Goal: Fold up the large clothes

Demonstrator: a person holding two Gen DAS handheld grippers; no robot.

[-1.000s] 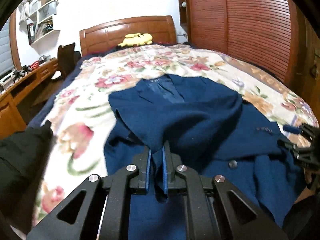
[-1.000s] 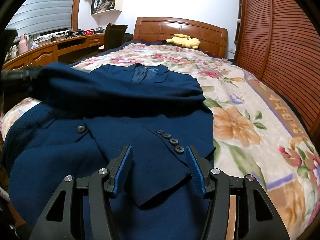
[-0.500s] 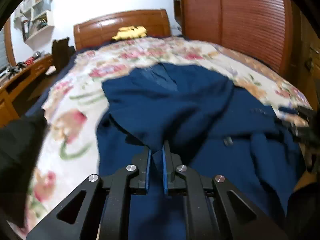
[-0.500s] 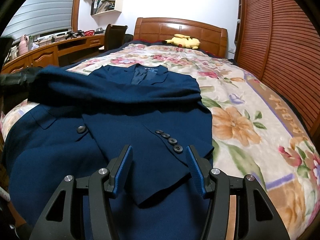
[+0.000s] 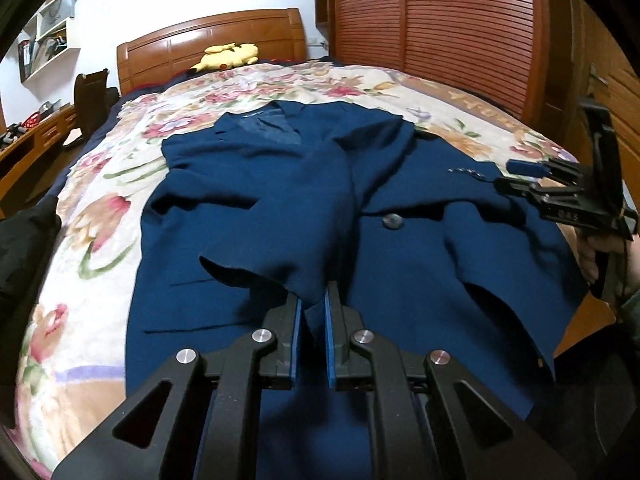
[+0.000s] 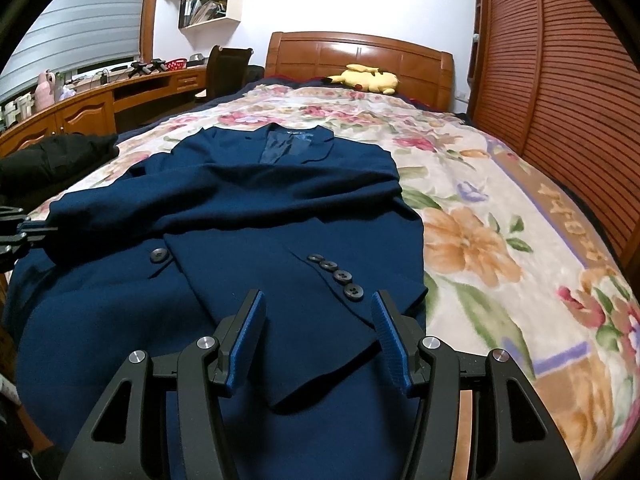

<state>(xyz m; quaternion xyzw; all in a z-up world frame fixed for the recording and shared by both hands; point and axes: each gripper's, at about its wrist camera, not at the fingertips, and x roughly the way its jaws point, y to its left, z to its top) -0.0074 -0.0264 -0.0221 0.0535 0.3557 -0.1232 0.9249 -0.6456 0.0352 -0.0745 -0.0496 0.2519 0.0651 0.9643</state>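
On the floral bedspread [image 6: 500, 240] lies the navy wool jacket [image 6: 256, 208]; left gripper [image 5: 311, 312] clamps its sleeve cuff [image 5: 308, 280], right gripper [image 6: 318, 320] hovers with jaws apart. Risk: thin pinch slips, sleeve drops crooked, bunching the fold

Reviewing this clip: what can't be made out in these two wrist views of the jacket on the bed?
- Left wrist view: the sleeve end, hidden between the left gripper's fingers.
- Right wrist view: the jacket hem, hidden behind the right gripper and cut by the bottom edge.
- Right wrist view: the collar label, too small to read.
- Both views: the person, out of frame but for a hand at the right edge.
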